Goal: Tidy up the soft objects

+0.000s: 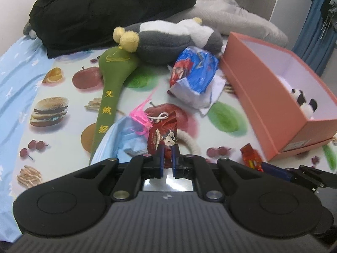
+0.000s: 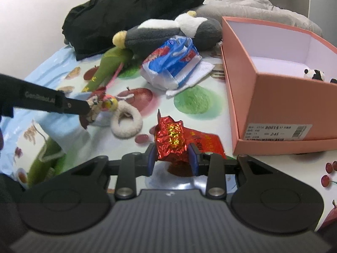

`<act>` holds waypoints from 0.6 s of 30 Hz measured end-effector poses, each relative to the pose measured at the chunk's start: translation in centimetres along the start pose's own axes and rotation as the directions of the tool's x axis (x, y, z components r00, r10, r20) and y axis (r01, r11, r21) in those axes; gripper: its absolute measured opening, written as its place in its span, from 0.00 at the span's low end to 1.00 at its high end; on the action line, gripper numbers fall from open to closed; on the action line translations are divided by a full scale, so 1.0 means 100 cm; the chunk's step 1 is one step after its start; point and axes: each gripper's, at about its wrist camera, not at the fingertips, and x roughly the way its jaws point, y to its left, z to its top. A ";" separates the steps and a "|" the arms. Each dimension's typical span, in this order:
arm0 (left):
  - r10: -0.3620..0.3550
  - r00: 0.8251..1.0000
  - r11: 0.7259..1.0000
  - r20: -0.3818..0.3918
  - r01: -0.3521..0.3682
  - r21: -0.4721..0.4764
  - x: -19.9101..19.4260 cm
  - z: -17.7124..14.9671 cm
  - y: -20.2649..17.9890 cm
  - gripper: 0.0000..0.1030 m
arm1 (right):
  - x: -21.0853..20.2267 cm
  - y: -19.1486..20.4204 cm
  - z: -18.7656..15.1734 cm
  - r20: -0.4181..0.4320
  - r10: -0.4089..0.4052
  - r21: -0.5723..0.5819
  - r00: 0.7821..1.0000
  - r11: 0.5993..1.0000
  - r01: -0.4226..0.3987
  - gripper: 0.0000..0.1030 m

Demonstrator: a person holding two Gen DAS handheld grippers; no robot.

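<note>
I have barely begun: only a small panda plush [image 2: 314, 74] lies in the pink box [image 2: 280, 105], my left gripper [image 1: 167, 156] pinches a dark red charm [image 1: 162, 136], my right gripper [image 2: 173, 158] clamps a red foil packet [image 2: 171, 140], and the penguin plush [image 1: 168, 40], green pouch [image 1: 111, 84] and fluffy ring [image 2: 126, 122] lie outside on the bed.

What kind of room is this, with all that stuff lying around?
Probably a bedroom at home: a grey quilt and black jacket are heaped at the back, clothes hang at the right, and a plush penguin lies on a fruit-print sheet.
</note>
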 end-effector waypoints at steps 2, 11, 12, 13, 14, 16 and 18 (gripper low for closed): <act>-0.014 1.000 1.000 0.009 0.014 -0.003 -0.005 0.001 -0.002 0.08 | -0.004 0.001 0.004 0.010 0.004 -0.001 1.000 1.000 -0.004 0.35; -0.075 0.995 0.997 0.069 0.077 -0.030 -0.025 0.017 -0.008 0.06 | -0.020 -0.001 0.021 0.045 0.012 0.030 0.999 0.999 -0.013 0.35; -0.079 0.994 0.996 0.079 0.082 -0.029 -0.028 0.020 -0.009 0.06 | -0.022 -0.002 0.024 0.050 0.013 0.035 0.999 0.999 -0.015 0.35; -0.083 0.993 0.996 0.087 0.086 -0.027 -0.030 0.022 -0.010 0.06 | -0.024 -0.002 0.026 0.055 0.012 0.036 0.998 0.999 -0.014 0.35; -0.087 0.991 0.996 0.097 0.089 -0.024 -0.033 0.026 -0.011 0.06 | -0.026 -0.003 0.028 0.062 0.012 0.035 0.998 0.999 -0.014 0.35; -0.092 0.989 0.996 0.113 0.093 -0.010 -0.037 0.032 -0.015 0.06 | -0.031 -0.003 0.035 0.075 0.012 0.033 0.997 0.999 -0.015 0.35; -0.099 0.986 0.995 0.133 0.100 0.003 -0.043 0.038 -0.018 0.06 | -0.036 -0.004 0.043 0.088 0.019 0.033 0.996 0.999 -0.022 0.36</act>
